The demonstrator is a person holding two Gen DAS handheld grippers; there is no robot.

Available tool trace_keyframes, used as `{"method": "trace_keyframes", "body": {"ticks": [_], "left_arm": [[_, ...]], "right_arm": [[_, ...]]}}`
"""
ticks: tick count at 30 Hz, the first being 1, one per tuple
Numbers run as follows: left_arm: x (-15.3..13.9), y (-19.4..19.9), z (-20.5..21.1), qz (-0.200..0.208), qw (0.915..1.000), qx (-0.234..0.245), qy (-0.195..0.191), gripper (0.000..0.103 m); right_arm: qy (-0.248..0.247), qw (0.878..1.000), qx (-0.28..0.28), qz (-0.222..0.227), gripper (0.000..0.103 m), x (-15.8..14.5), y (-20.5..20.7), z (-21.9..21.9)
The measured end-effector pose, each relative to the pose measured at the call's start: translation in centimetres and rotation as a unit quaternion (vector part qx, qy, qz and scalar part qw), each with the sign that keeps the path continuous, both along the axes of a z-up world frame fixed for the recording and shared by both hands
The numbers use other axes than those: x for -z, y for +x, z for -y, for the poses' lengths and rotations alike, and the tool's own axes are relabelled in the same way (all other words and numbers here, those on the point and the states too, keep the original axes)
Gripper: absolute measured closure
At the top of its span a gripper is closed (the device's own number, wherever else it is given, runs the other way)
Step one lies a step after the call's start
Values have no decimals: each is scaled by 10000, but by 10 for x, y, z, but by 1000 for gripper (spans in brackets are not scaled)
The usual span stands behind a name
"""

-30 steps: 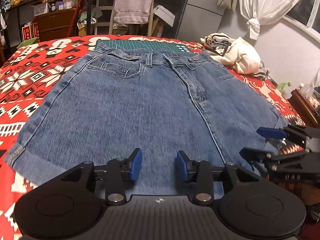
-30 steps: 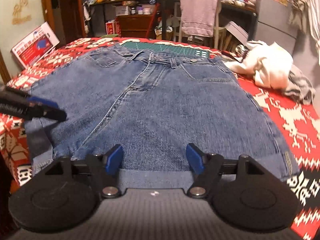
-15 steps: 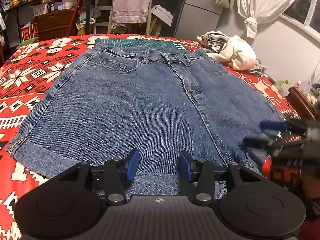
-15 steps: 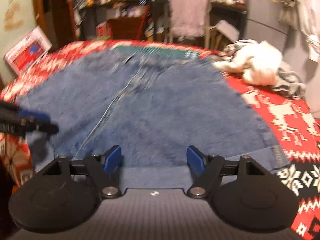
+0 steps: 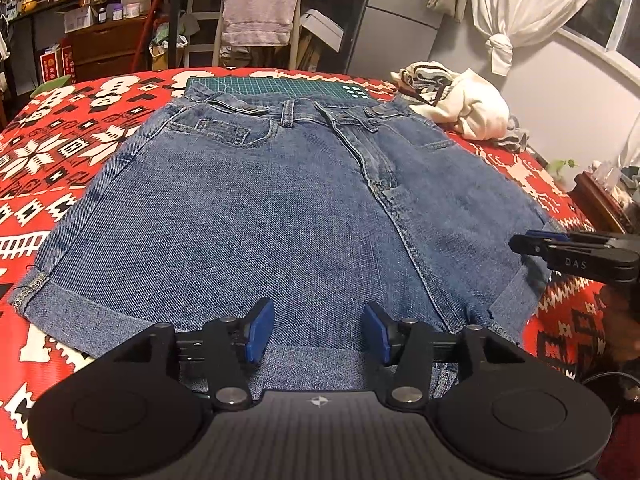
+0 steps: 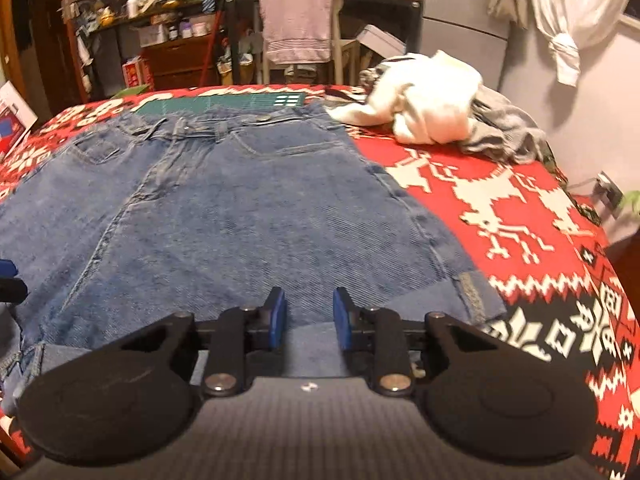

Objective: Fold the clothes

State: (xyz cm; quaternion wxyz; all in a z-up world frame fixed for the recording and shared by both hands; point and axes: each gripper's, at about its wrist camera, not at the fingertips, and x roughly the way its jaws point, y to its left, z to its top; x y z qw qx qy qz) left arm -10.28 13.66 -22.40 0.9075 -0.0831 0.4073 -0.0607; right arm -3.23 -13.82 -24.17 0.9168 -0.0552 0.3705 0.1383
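Blue denim shorts (image 5: 260,208) lie flat, front up, on a red patterned blanket (image 5: 52,148), waistband at the far side and cuffed hems toward me. My left gripper (image 5: 318,330) is open just above the near hem at the middle of the shorts, with nothing between its blue pads. In the right wrist view the shorts (image 6: 240,216) fill the left half. My right gripper (image 6: 310,322) hovers over the right leg's cuffed hem, its jaws narrowed but still apart with nothing clamped. Side-on, the right gripper (image 5: 532,242) also shows in the left wrist view, by the right leg's edge.
A pile of white and grey clothes (image 6: 424,104) sits on the blanket at the far right. A green cutting mat (image 5: 280,88) lies under the waistband. Behind the bed stand a chair draped with a pink towel (image 5: 260,4) and cluttered shelves.
My right gripper has swung right along the hem toward the right leg's outer edge, and its jaws have narrowed. The left gripper has stayed near the middle of the hem, still open.
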Motion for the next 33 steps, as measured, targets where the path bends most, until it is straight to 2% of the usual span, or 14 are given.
{"method": "trace_keyframes", "body": {"ticks": [4,10,13,16,19,20,21,23,24,27,30,33], "left_arm": [[-1,3,-5,-66,9998,-38,-182,55],[-8,7,-25,-287,9976,-424,-458,57],[-16,5,-38,-188,9964,-697,-455,57],[-26,1,-52,-31,9941,-1054,-259,56],[-32,-4,-71,119,9877,-1558,45,49],[-34,-6,-79,142,9847,-1735,88,47],[-35,-8,-88,155,9812,-1918,111,46],[-35,-12,-107,143,9748,-2225,80,44],[-33,-13,-117,122,9719,-2350,40,44],[-29,-17,-139,71,9673,-2536,13,43],[-26,-20,-150,77,9657,-2591,182,43],[-22,-20,-156,24,9693,-2446,265,51]], "right_arm": [[-13,10000,76,-36,74,-3,0,3],[118,9996,-274,-28,73,-33,0,-21],[92,9980,-621,61,71,-50,2,-44],[107,9951,-972,160,65,-64,6,-70],[95,9922,-1231,161,51,-76,14,-99],[83,9920,-1245,173,42,-79,18,-108],[112,9920,-1233,245,34,-81,19,-116],[219,9910,-1270,355,28,-83,22,-130],[236,9908,-1280,375,20,-81,24,-136],[91,9890,-1415,424,7,-74,25,-160],[3,9866,-1571,447,4,-66,24,-179],[72,9846,-1717,325,4,-62,24,-193]]}}
